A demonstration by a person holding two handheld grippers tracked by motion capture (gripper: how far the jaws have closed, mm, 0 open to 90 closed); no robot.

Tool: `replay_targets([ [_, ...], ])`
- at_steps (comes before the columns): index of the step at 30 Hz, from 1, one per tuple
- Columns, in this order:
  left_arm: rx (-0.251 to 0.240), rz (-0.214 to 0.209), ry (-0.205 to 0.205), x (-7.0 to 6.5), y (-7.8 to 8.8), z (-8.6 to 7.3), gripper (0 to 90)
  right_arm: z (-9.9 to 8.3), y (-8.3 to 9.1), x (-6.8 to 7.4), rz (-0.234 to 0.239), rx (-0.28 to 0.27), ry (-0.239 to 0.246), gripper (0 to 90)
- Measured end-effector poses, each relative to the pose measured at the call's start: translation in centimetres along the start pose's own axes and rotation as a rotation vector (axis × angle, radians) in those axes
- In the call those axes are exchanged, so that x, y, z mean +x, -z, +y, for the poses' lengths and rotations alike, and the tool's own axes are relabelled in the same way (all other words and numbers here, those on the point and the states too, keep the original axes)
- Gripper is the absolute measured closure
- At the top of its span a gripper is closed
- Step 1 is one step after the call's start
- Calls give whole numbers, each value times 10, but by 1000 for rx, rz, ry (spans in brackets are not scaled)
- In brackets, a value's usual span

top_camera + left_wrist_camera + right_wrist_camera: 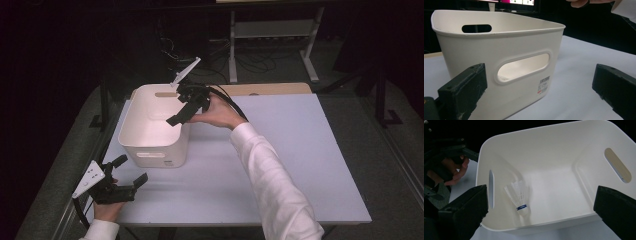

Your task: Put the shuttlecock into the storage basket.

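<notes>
A white plastic bin [150, 150] with handle slots stands on the left part of the table. In the right gripper view a white shuttlecock [517, 195] with a blue band lies on the floor of the bin [549, 130], cork end toward the camera. My right gripper [181, 107] [541, 195] hovers over the bin's far right rim, open and empty, pointing down into it. My left gripper [131, 170] [539, 75] is held low near the table's front left corner, open and empty, facing the bin's near wall [474, 50] a short way off.
The white table top [300, 150] stretches to the right of the bin. A wooden board [270, 89] lies along its back edge. Behind stand a white frame [272, 30] and floor cables [250, 62]. The other hand [454, 172] shows beyond the bin.
</notes>
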State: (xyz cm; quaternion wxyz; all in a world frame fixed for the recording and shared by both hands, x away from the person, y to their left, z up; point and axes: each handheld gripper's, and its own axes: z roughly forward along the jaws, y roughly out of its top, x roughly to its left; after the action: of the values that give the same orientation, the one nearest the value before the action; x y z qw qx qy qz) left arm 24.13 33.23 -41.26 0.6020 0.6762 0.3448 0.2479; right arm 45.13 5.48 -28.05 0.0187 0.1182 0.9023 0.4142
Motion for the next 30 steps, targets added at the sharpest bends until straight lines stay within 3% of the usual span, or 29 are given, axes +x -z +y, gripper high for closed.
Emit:
replay_targets([
  [26,11,17,-5,0,0,-1,0,-27,32,2,-48,-91,-33,0],
  [28,12,16,-21,1,0,-1,0,-30,34,3,-49,-98,-38,0],
  [30,9,17,-5,0,1,-1,0,-32,36,3,-53,-103,-38,0],
])
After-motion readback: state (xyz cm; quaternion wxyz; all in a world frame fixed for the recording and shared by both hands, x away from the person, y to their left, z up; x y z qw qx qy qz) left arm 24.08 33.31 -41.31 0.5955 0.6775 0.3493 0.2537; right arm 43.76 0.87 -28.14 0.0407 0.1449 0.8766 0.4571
